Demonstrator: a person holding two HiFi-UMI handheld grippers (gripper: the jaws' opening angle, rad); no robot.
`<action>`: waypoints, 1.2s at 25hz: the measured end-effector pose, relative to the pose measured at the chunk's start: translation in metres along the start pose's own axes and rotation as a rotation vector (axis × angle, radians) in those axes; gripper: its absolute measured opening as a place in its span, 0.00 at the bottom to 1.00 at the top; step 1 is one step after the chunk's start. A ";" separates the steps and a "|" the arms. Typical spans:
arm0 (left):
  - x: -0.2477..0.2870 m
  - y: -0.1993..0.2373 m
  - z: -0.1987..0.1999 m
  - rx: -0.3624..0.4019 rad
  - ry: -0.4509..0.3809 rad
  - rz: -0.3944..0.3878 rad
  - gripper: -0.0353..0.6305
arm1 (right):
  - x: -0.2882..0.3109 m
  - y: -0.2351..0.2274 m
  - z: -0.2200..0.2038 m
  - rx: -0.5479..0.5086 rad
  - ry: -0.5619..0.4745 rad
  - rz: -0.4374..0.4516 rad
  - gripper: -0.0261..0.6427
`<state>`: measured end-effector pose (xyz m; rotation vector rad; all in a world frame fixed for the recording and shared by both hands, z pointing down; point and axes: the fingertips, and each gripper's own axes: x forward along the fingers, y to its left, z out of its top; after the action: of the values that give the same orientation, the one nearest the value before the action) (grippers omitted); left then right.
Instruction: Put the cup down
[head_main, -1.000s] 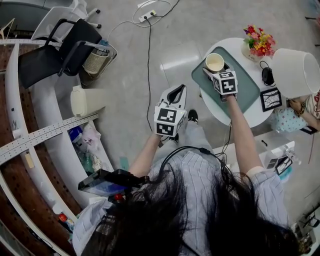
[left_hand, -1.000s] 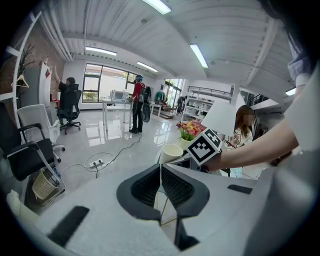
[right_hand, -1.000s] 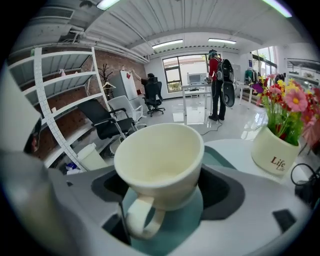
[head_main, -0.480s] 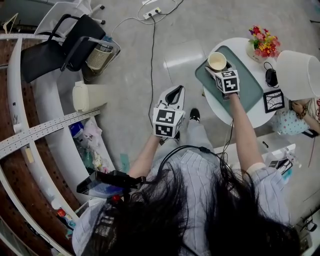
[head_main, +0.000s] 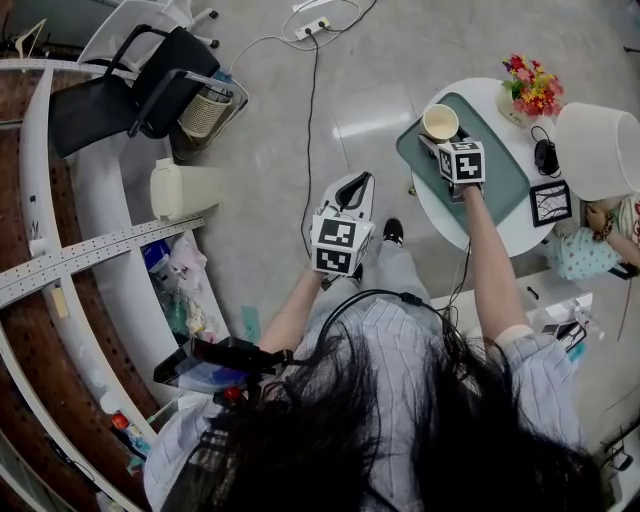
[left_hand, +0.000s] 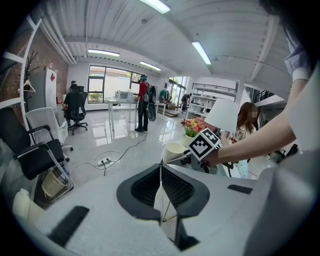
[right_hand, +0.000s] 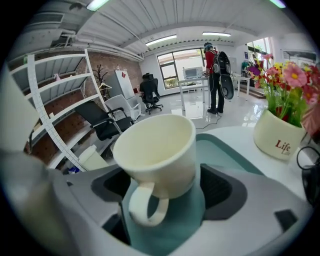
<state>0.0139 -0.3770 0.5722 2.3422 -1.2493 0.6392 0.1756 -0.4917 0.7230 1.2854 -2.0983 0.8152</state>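
Cream ceramic cup with loop handle (right_hand: 157, 150) is sitting between the jaws of the right tool (head_main: 440, 140). The jaws are pressing on its two sides and gripping it. The cup is tilting slightly, with its handle pointing back toward the tool's body.

The cup is hanging over the end of the teal rectangular mat (head_main: 500, 180) farthest from the person. Cannot tell whether its base is touching the mat.

The mat is lying on the round white counter (head_main: 440, 222). A white pot of mixed flowers (head_main: 525, 85) is standing just beside the mat's far edge. A black-framed picture (head_main: 547, 200) is lying by its right edge.

The left tool (head_main: 355, 185) is hovering well apart from the mat, over the grey floor (head_main: 250, 150). Its jaws are meeting at the tips with nothing between them.
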 end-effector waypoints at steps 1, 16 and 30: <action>-0.003 0.001 -0.001 0.003 0.003 0.001 0.08 | -0.002 0.000 -0.001 0.014 0.004 0.003 0.64; -0.038 0.007 -0.003 0.020 -0.021 0.022 0.08 | -0.084 0.030 0.013 0.253 -0.188 0.017 0.64; -0.078 -0.004 -0.001 0.053 -0.086 -0.021 0.08 | -0.168 0.100 0.027 0.338 -0.369 0.023 0.64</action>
<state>-0.0215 -0.3228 0.5286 2.4471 -1.2566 0.5773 0.1479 -0.3780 0.5643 1.7008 -2.3302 1.0422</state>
